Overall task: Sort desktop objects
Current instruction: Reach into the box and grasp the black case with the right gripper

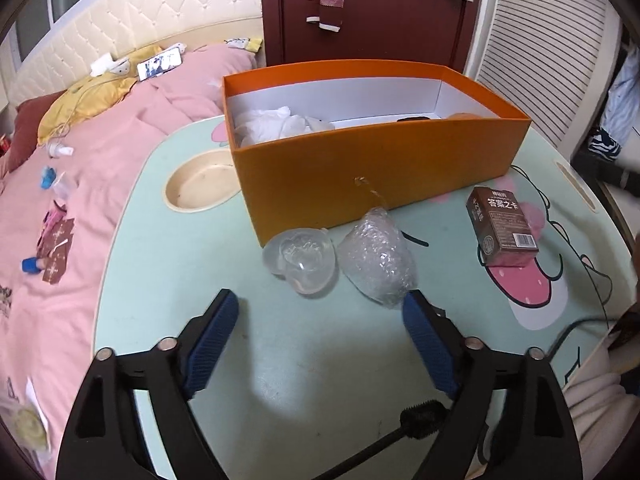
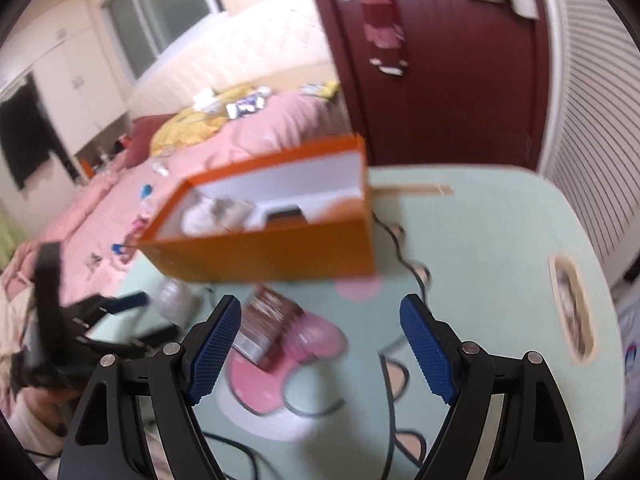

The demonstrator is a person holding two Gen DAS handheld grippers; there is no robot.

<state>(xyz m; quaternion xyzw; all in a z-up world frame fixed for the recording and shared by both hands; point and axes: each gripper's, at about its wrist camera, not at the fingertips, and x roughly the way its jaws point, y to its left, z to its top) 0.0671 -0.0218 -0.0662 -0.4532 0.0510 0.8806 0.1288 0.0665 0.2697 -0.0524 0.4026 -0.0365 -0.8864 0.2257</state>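
An orange box (image 1: 372, 168) stands on the mint table (image 1: 280, 360), with white cloth and a dark item inside. In front of it lie a clear plastic heart-shaped case (image 1: 302, 262), a wad of bubble wrap (image 1: 378, 266) and a brown card box (image 1: 502, 226). My left gripper (image 1: 320, 312) is open just short of the case and the wrap, nothing between its blue pads. In the blurred right wrist view my right gripper (image 2: 320, 320) hangs open above the table, the brown card box (image 2: 266, 326) beyond its left finger. The orange box (image 2: 276, 236) lies farther back.
A round recess (image 1: 200, 180) is set in the table left of the orange box. A pink bed (image 1: 60, 200) with scattered small items borders the table on the left. A black cable (image 1: 580, 328) runs along the right. The left gripper (image 2: 100, 312) shows at left in the right wrist view.
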